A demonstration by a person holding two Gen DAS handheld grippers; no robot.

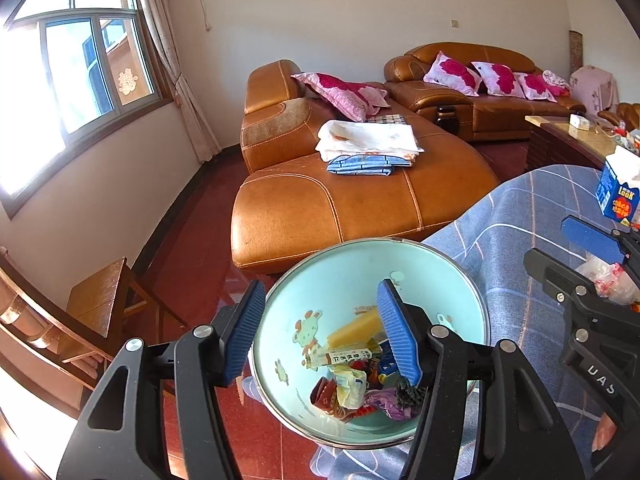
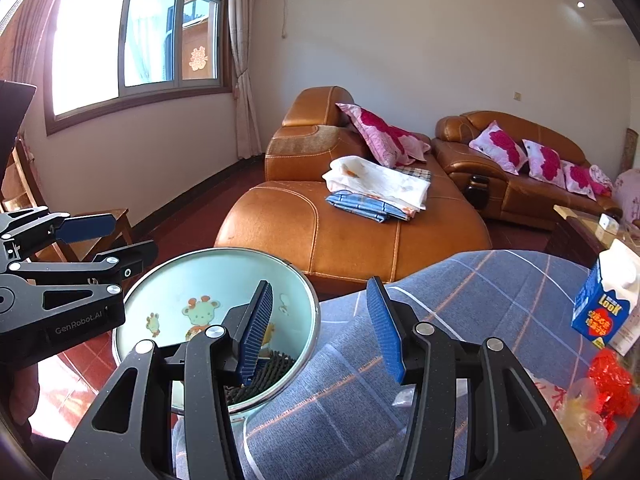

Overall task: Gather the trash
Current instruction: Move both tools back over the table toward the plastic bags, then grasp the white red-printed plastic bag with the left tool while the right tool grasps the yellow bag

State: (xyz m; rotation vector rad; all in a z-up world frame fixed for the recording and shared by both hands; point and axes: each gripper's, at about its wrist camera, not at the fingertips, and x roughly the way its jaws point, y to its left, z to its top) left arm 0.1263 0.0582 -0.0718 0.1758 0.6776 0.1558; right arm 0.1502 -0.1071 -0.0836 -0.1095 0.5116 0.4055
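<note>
Tan leather chaise sofa (image 1: 340,200) far, centre. Blue plaid cloth-covered worktop (image 1: 520,240) near right. Pale-blue round bin with cartoon print (image 1: 340,272) just left of it, holding wrappers and mixed trash (image 1: 356,380). Blue-and-white milk carton (image 2: 604,308) on the worktop, right. Left tool (image 1: 320,332) over the bin, part open, empty. Right tool (image 2: 320,328) astride the bin rim, part open, empty.

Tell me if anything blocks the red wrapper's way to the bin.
Nothing visible does. The red wrapper lies on the checked cloth; only bare cloth separates it from the bin. The right gripper hovers between, jaws empty.
</note>
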